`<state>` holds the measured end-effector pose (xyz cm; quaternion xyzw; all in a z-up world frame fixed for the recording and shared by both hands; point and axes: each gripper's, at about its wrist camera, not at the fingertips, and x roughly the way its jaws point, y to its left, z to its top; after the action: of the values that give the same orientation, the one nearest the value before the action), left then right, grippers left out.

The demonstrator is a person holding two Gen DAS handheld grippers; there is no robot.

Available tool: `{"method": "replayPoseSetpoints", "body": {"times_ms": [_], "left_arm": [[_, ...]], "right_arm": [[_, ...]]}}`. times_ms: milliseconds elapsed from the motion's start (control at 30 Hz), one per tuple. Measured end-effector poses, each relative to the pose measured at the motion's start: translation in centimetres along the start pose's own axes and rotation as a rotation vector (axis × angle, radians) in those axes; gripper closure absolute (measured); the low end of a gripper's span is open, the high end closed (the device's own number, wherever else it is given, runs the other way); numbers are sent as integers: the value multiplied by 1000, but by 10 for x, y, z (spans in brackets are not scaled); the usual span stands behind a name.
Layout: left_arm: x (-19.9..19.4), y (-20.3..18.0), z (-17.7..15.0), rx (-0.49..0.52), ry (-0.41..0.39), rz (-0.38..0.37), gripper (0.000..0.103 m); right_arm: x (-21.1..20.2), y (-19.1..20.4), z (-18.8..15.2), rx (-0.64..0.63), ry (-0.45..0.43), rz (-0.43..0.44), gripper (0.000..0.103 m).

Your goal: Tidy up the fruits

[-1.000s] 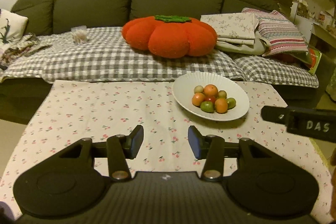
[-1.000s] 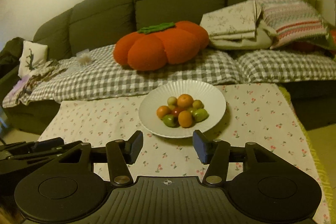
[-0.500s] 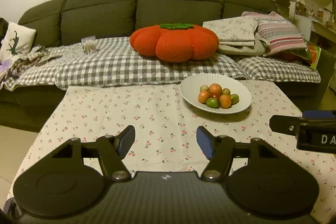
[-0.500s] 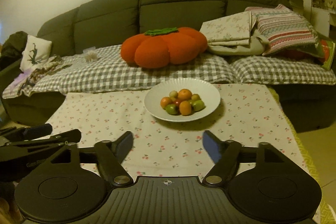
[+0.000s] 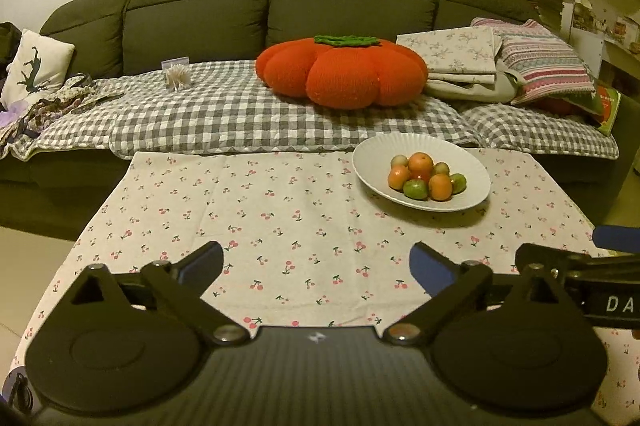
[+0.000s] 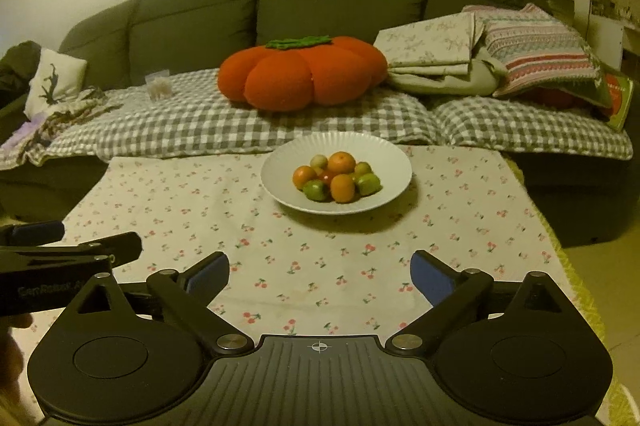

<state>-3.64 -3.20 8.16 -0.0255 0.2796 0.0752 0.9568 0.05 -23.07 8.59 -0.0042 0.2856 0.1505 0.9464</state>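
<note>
Both the left claw (image 5: pixel 316 266) and right claw (image 6: pixel 320 272) gape empty, fruits (image 6: pixel 336 176) well ahead.

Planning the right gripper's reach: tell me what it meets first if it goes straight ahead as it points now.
Probably the white plate of fruits, just right of centre ahead of the open right gripper. Only bare tablecloth lies between, though its height above that is unclear.

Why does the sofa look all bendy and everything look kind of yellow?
Left wrist view: the fisheye lens bows the sofa and darkens the corners; dim warm light tints everything yellowish, and the plate casts a soft shadow on the tablecloth. Right wrist view: same curving and tint; the fruits stay fairly sharp.
</note>
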Motion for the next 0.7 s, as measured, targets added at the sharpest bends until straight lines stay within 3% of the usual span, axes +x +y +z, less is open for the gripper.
{"method": "replayPoseSetpoints", "body": {"times_ms": [700], "left_arm": [[1, -1, 1, -7, 9, -11, 1]], "right_arm": [[-6, 2, 0, 1, -17, 10, 2]]}}
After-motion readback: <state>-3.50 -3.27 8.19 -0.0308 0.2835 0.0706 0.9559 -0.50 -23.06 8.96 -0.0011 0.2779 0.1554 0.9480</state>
